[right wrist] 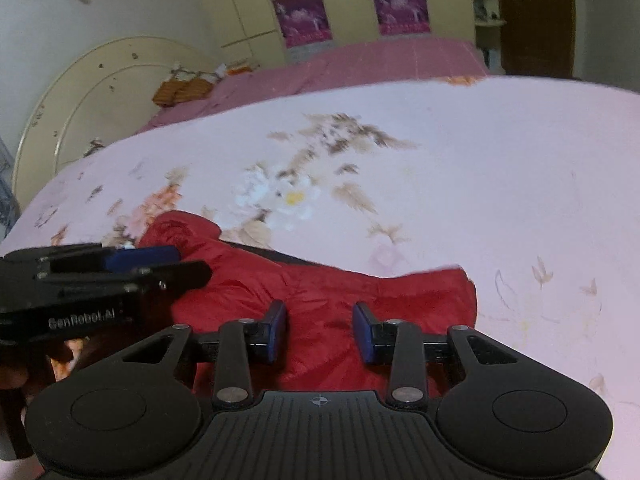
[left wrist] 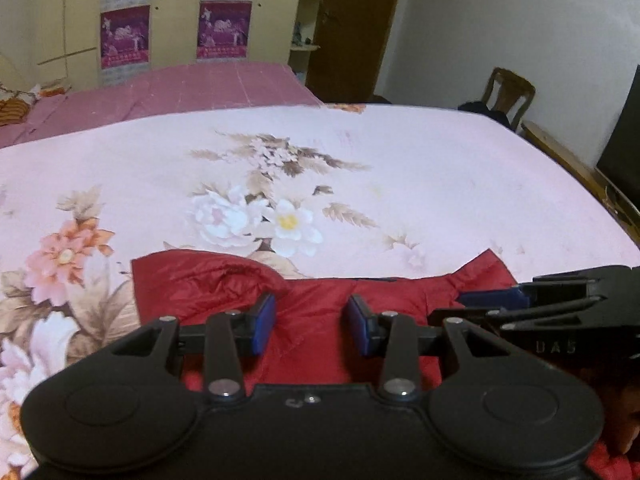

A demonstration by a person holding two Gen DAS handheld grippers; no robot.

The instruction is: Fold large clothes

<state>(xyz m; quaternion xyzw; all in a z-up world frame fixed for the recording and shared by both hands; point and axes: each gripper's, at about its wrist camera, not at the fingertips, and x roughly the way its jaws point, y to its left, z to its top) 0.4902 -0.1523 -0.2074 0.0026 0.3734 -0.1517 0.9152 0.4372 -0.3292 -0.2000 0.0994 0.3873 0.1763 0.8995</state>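
Observation:
A red padded jacket [left wrist: 316,316] lies on the pink floral bedsheet [left wrist: 360,160] near the front edge of the bed. My left gripper [left wrist: 311,322] is open just above the jacket, its blue pads [left wrist: 264,322] apart with nothing between them. My right gripper [left wrist: 492,298] shows at the right of the left wrist view, over the jacket's right part. In the right wrist view the jacket [right wrist: 320,300] lies under my open right gripper [right wrist: 319,330], and my left gripper [right wrist: 152,258] enters from the left over the jacket's left end.
A darker pink cover [left wrist: 180,88] lies at the far side of the bed. A wardrobe with purple posters [left wrist: 224,28] stands behind. A wooden chair [left wrist: 508,94] and dark screen [left wrist: 624,140] are at the right. A cream headboard [right wrist: 92,96] is at left.

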